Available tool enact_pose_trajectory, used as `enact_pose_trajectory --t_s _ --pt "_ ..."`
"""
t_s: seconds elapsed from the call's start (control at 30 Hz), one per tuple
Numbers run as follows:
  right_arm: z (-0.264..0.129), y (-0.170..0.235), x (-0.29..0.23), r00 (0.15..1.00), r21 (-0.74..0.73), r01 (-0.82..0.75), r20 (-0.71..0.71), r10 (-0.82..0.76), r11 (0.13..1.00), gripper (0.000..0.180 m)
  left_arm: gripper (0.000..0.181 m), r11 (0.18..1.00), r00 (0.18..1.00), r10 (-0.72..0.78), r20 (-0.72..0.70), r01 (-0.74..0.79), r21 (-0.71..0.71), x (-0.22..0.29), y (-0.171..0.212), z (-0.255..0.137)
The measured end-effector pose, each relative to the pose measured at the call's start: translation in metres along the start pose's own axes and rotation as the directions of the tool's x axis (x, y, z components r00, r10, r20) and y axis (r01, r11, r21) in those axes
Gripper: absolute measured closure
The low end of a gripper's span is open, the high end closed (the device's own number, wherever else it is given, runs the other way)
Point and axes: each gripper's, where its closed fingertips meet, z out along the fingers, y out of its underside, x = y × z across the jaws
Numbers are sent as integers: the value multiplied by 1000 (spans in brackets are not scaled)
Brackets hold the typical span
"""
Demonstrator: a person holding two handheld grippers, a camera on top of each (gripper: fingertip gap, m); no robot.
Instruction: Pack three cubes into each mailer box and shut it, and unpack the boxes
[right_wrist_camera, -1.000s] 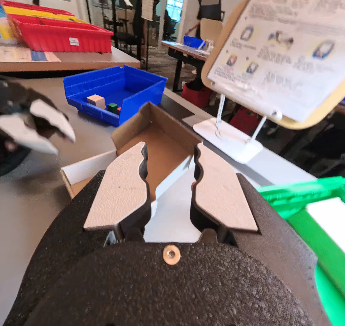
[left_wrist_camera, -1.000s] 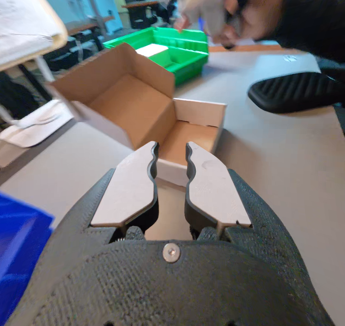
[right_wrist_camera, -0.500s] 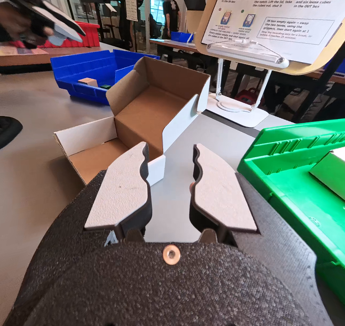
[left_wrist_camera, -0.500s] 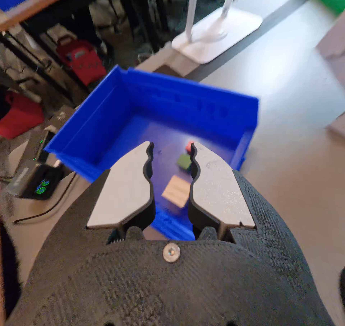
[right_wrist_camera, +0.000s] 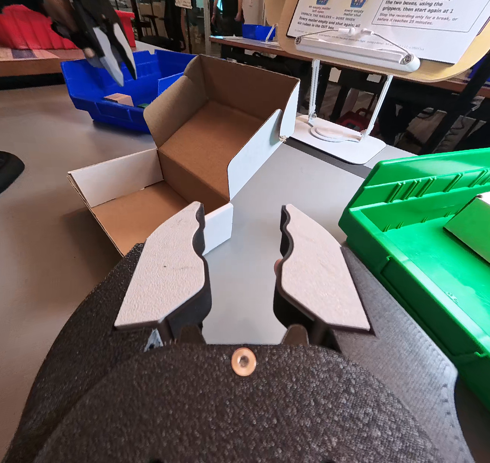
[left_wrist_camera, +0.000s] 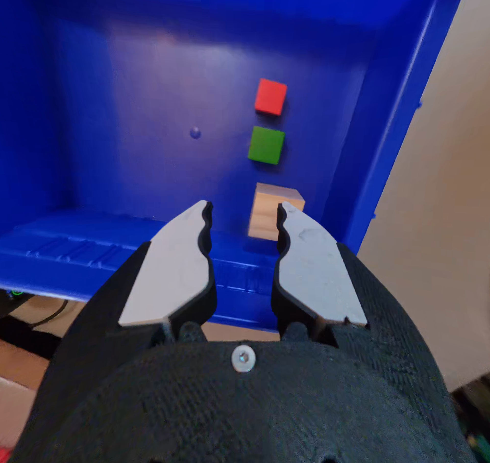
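My left gripper (left_wrist_camera: 244, 206), jaws spread, hangs over the blue plastic bin (left_wrist_camera: 106, 159) holding red (left_wrist_camera: 270, 96), green (left_wrist_camera: 266, 145) and plain wooden (left_wrist_camera: 265, 214) cubes, centre-right. My right gripper (right_wrist_camera: 242, 209), also spread, faces the empty open cardboard mailer box (right_wrist_camera: 185, 164), mid-frame.

The left hand-held gripper's finger (left_wrist_camera: 313, 262) hides part of the wooden cube (left_wrist_camera: 267, 212); the blue bin (left_wrist_camera: 397, 106) runs off-frame

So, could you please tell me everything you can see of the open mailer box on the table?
The mailer box is corrugated cardboard, white outside and brown inside. It rests on the grey table with its lid standing open, side flaps raised. What shows of its inside holds no cubes. It lies between the blue bin and the green bin. Neither gripper touches it; the right gripper hangs open beside its near corner.
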Motion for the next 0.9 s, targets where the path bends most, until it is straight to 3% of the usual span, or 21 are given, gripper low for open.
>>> enact_pose_trajectory --t_s 0.17,0.6,0.77,0.9 --pt "0 2 2 1000 -6 -5 2 5 1000 125 129 976 997 66 -48 -75 -202 15 20 14" --pt "-3 -1 2 1000 10 -7 -4 7 1000 127 134 972 995 64 -76 -80 -220 27 23 22" --pt "-2 0 0 1000 1 3 -7 -3 1000 127 139 970 995 96 -14 -96 -222 23 16 25" --pt "-2 1 0 1000 1 5 -9 -5 1000 128 139 981 990 110 84 -94 -169 15 -6 0"
